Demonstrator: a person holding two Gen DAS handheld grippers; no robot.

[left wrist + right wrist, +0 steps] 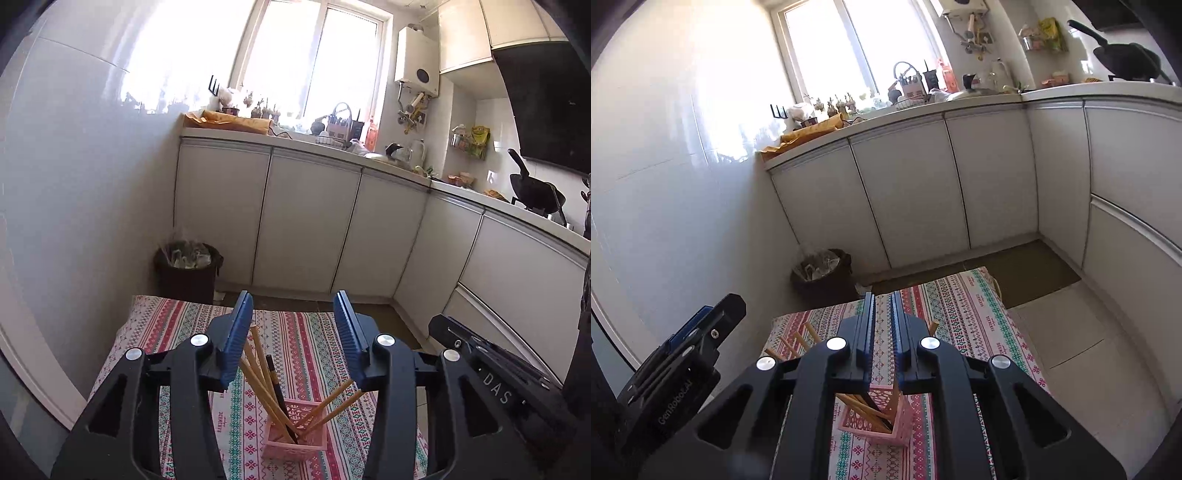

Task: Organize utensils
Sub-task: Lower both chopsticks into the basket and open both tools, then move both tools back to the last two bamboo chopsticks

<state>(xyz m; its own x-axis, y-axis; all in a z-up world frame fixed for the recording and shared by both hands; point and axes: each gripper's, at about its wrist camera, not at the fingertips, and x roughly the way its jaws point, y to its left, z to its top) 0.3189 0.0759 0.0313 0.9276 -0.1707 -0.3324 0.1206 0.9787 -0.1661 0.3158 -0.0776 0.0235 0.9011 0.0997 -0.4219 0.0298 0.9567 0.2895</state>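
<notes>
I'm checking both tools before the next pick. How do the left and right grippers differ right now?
The left gripper has its jaws spread wide; the right gripper has its jaws nearly closed, with a narrow gap. The left one frames the chopsticks between its fingers, whereas the right one has nothing between its fingers. Both hold nothing, have blue pads, and hover over the pink basket on the patterned cloth.

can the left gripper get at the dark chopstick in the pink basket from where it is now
Probably yes. The left gripper hangs open above the pink basket, and nothing sits between them. The dark chopstick leans among the wooden chopsticks, though, so closing on it alone looks tricky.
</notes>
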